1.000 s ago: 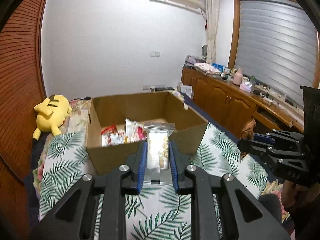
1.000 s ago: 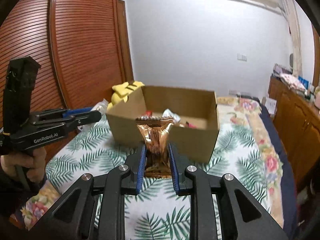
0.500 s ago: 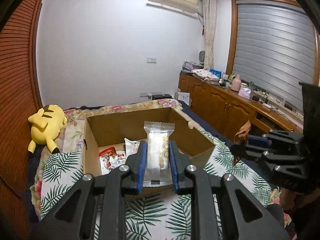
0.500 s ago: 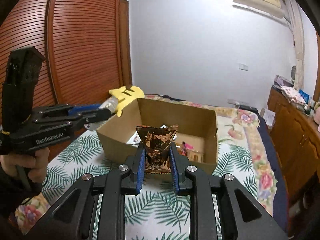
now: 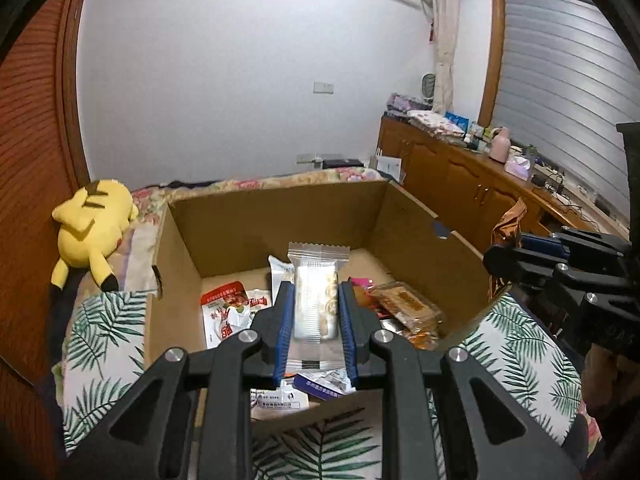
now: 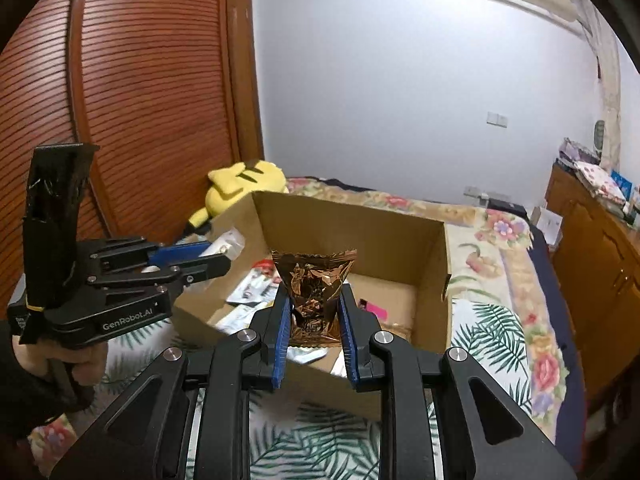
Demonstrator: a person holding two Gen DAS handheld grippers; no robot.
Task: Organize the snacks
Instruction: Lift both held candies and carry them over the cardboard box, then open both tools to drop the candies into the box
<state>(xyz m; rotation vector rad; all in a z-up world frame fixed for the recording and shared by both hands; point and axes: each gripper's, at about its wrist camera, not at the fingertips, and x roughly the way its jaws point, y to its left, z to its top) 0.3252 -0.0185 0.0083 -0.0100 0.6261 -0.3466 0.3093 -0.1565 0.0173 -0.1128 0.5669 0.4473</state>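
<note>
Both our grippers clamp snacks above the cardboard box (image 5: 424, 248): the left gripper (image 5: 316, 332) pinches a clear biscuit pack (image 5: 316, 300), the right gripper (image 6: 314, 332) a crumpled bronze foil packet (image 6: 314, 284). Below lie loose snack packets (image 5: 224, 308); a yellow plush (image 5: 94, 224) rests beside the box on the leaf-print bedspread (image 5: 516, 364).

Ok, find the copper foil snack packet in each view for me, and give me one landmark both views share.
Left wrist view: the copper foil packet shows at the right edge, poking up beside the right claw, just outside the cardboard box.
Right wrist view: the packet sits dead centre, pinched in that claw, over the box's near edge.
Shared landmark: the yellow plush toy behind the box.
</note>
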